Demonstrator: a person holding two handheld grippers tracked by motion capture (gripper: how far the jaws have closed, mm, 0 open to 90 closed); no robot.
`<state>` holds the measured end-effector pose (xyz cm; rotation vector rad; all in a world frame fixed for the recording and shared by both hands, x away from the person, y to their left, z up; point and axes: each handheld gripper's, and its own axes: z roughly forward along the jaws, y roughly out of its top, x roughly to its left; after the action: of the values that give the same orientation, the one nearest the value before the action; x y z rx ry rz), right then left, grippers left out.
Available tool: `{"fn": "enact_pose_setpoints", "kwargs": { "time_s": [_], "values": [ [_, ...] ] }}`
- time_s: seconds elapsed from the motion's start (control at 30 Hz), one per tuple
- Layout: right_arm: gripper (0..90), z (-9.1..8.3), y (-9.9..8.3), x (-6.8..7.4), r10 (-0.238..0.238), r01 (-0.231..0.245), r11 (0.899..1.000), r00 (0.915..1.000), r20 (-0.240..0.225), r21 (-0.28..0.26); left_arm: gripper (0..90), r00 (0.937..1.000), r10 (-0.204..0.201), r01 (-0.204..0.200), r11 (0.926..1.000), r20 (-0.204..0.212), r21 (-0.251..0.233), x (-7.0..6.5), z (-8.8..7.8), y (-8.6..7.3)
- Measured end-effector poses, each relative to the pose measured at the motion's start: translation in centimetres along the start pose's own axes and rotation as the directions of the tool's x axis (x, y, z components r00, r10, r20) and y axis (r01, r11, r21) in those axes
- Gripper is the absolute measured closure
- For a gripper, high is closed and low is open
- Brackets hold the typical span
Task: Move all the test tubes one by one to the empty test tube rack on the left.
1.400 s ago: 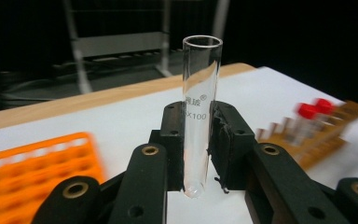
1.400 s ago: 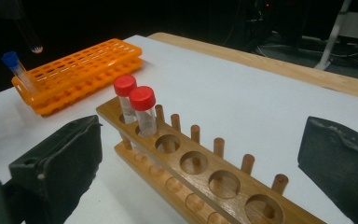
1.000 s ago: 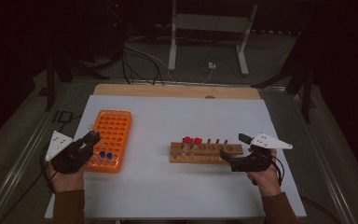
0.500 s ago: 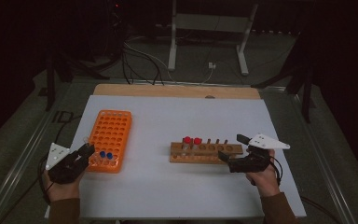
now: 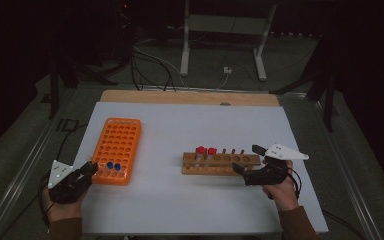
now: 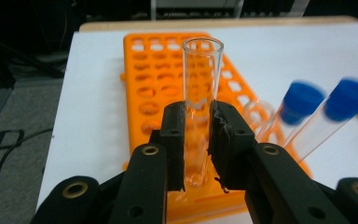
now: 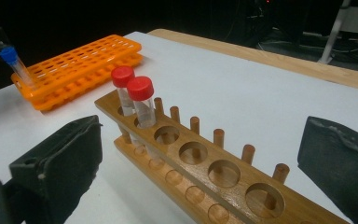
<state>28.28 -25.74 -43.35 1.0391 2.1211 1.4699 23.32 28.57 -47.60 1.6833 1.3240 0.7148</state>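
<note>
My left gripper (image 5: pixel 87 171) (image 6: pixel 199 121) is shut on a clear uncapped glass tube (image 6: pixel 201 84), held upright just in front of the near left corner of the orange rack (image 5: pixel 117 142) (image 6: pixel 154 84). Two blue-capped tubes (image 5: pixel 113 165) (image 6: pixel 307 100) stand in that rack's near row. My right gripper (image 5: pixel 247 159) (image 7: pixel 205 154) is open, its jaws spread on either side of the right end of the wooden rack (image 5: pixel 220 162) (image 7: pixel 233 161). Two red-capped tubes (image 5: pixel 205 150) (image 7: pixel 133 84) stand in the wooden rack's left holes; its other holes are empty.
Both racks rest on a white sheet (image 5: pixel 190 125) that covers the table. A wooden strip (image 5: pixel 190 97) runs along the far edge. Beyond it are a metal stand (image 5: pixel 220 45) and cables on the dark floor.
My left hand has dropped and drawn back toward the near left corner of the table with the clear tube in its jaws. The right hand has stayed put.
</note>
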Motion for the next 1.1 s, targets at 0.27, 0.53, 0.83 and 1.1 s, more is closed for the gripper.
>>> {"fn": "enact_pose_setpoints", "kwargs": {
  "time_s": [0.27,0.53,0.83,1.1],
  "values": [
    [0.0,0.0,-0.1,-0.1,0.006,-0.006,1.0,1.0,-0.002,-0.001,76.9,0.9976,0.069,-0.068,0.9928,0.003,0.098,-0.4,0.8,-0.5],
    [0.0,0.3,-0.2,0.1,0.0,0.0,1.0,0.9999,-0.011,0.007,77.0,0.995,0.1,-0.1,0.9834,0.007,0.152,-0.4,1.0,-0.8],
    [0.0,0.7,0.0,0.5,-0.004,0.004,1.0,0.9998,-0.019,0.004,68.7,0.9975,0.068,-0.07,0.9882,0.017,0.136,-0.2,0.8,-0.9],
    [2.8,1.2,0.1,0.6,-0.006,0.006,1.0,0.9998,-0.022,0.007,42.4,0.9993,0.036,-0.036,0.9975,0.008,0.061,0.0,-0.7,-0.7]
  ]
}}
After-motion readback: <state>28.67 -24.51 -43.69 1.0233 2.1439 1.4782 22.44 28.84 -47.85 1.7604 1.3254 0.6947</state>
